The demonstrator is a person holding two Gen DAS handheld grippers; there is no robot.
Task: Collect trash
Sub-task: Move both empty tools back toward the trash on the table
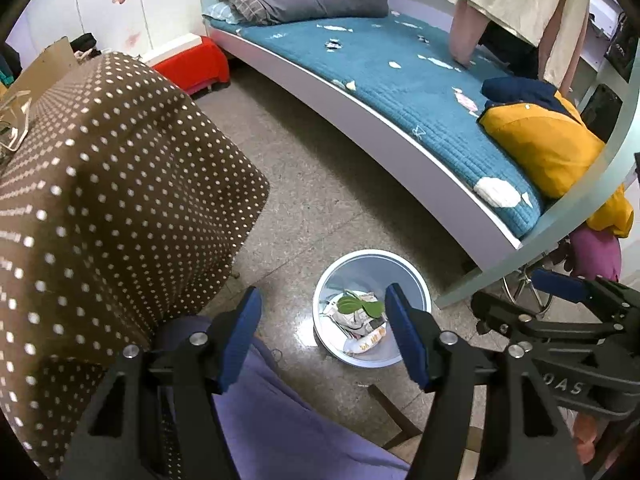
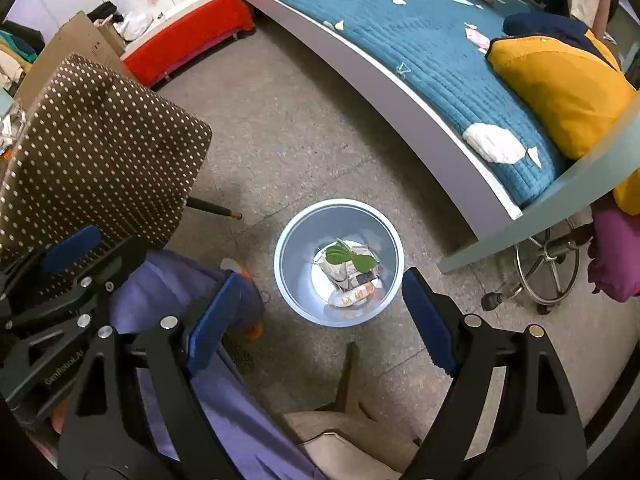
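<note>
Open floor (image 2: 280,120) between the dotted chair (image 2: 100,148) on the left and the bed (image 2: 400,92) on the right; straight drop to the bin (image 2: 298,300) is unobstructed, its mouth fully exposed. Tight spots: chair leg (image 2: 212,208) sticks out toward the bin from the left, bed post (image 2: 500,240) and a wheeled stool base (image 2: 544,272) crowd its right. Purple trouser leg (image 2: 224,400) and a seat corner (image 2: 352,440) block the near side.

Brown white-dotted fabric chair cover (image 1: 120,184), teal quilted bed mattress (image 1: 400,80), mustard-yellow cushion (image 1: 548,148), pale-blue round plastic bin (image 2: 304,292), red bench cover (image 2: 192,36).
</note>
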